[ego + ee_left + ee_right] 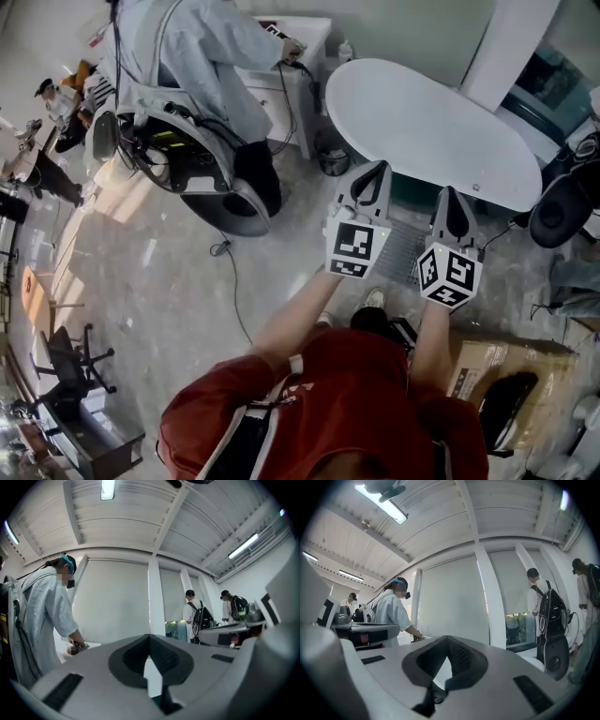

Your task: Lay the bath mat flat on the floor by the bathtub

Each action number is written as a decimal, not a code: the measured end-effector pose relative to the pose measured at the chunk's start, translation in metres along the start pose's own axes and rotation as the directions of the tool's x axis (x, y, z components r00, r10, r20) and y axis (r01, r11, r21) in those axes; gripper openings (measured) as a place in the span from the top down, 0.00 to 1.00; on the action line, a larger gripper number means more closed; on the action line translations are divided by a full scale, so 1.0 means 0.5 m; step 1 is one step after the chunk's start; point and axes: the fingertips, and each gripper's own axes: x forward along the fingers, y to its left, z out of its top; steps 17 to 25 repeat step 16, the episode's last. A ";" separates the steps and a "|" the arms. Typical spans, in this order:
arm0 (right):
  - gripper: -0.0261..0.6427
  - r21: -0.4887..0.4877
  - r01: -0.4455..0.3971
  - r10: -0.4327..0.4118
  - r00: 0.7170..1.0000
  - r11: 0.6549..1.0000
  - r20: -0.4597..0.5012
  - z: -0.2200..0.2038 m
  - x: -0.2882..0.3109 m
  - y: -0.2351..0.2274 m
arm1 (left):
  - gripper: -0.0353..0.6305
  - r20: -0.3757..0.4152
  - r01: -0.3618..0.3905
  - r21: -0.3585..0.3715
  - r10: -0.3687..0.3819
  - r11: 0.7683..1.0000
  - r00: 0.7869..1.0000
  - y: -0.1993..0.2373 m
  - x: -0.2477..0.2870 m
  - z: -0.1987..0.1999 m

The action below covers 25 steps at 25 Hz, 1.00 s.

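A grey ribbed bath mat (401,251) lies on the floor in front of the white oval bathtub (431,127), partly hidden by both grippers. My left gripper (375,169) is held above the mat's left edge and my right gripper (452,194) above its right edge. Both point forward, level or slightly upward, toward the tub. In the left gripper view the left gripper (150,637) has its jaws together with nothing between them. The right gripper (447,639) in its own view is likewise shut and empty. Neither touches the mat.
A person in a pale coat (202,56) works at a white cabinet (300,56) at the back left, beside a wheeled frame (187,159). A cable (230,281) trails on the floor. A cardboard box (497,366) sits at the right, with a black round device (562,211) behind it. Two people with backpacks (199,616) stand farther off.
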 end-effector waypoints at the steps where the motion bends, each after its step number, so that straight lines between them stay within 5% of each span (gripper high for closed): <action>1: 0.94 -0.001 0.005 -0.005 1.000 1.000 0.003 0.001 0.000 -0.005 | 0.93 0.000 0.003 -0.001 -0.003 1.000 1.000 -0.003 0.002 0.000; 25: 0.94 0.008 0.037 -0.037 0.999 0.999 0.023 0.004 0.006 -0.028 | 0.93 0.005 0.027 -0.005 -0.027 1.000 1.000 -0.010 0.024 0.002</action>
